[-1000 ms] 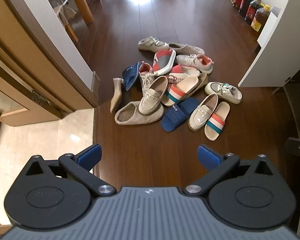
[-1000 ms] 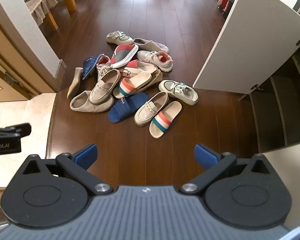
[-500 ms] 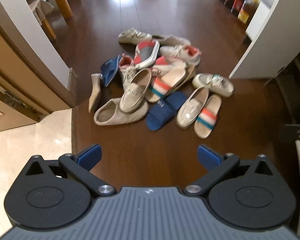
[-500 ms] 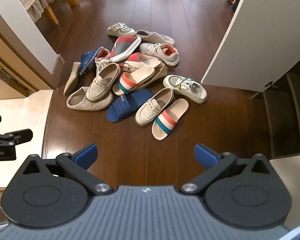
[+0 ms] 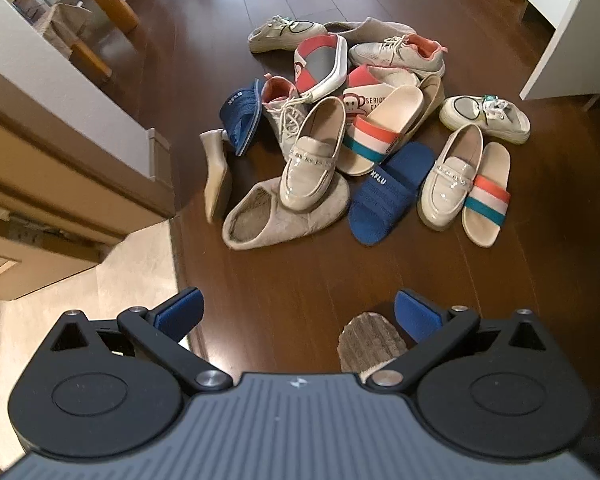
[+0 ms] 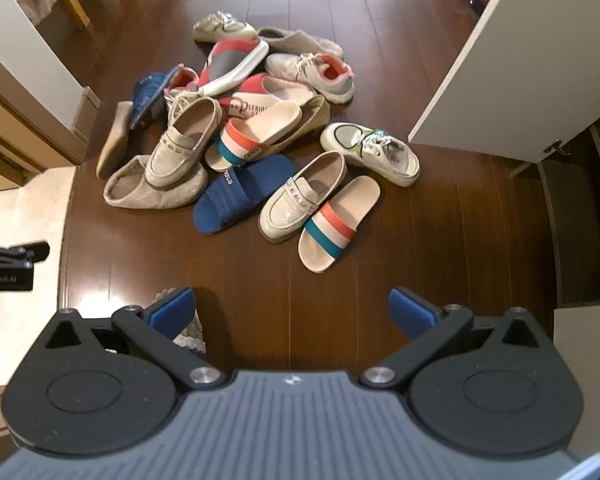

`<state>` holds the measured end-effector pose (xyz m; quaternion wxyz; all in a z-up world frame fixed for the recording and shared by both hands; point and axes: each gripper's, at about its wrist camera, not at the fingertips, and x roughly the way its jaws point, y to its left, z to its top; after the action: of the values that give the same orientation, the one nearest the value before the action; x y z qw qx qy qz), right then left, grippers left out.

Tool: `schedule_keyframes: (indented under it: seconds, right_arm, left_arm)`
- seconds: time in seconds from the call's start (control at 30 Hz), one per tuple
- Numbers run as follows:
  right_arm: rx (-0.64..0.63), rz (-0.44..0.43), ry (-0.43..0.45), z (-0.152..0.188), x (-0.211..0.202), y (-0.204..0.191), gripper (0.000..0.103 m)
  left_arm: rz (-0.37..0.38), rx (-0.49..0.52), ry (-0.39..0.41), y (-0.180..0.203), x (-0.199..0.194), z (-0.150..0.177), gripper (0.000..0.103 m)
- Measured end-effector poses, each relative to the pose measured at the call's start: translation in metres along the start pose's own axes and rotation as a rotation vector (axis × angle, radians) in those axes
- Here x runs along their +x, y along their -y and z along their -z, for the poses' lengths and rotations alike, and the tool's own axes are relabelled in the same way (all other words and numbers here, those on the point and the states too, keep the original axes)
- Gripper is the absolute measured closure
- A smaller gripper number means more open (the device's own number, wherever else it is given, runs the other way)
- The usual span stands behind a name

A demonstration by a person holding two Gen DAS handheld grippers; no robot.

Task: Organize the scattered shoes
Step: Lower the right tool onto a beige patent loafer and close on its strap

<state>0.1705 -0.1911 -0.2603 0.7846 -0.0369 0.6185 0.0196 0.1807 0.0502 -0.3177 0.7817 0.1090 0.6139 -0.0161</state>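
Left gripper [image 5: 296, 312] hovers empty, jaws wide apart, over dark floor [image 5: 284, 276]. Shoe pile [image 5: 352, 128] beyond; blue slide [image 5: 388, 196] at near edge.

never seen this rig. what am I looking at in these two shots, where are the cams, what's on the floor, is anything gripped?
No robot arm here: a person carries a two-finger gripper in each hand, each with a fisheye camera looking forward along its fingers. One picture is from the left gripper, the other from the right gripper; the black and grey body with blue pads at the bottom is the tool itself. Both are open and hold nothing. On the dark wood floor lies a pile of shoes: beige loafers, striped slides, blue slides, sneakers, grey slippers. An open white cabinet door stands to the right. The grey slipper toe near the bottom is probably the person's foot.
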Motion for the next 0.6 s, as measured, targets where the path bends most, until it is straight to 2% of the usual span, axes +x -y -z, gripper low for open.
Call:
schedule_keyframes:
  seconds: [0.23,0.6]
  right_arm:
    - [-0.002,0.027,-0.017,-0.036,0.023,-0.017,0.000]
    - [-0.034,0.050,-0.028,-0.094,0.055,-0.066,0.000]
  left_arm:
    - [0.033,0.002,-0.009,-0.019,0.025,-0.026,0.000]
    - [0.066,-0.032,-0.027,-0.070,0.071,-0.066,0.000]
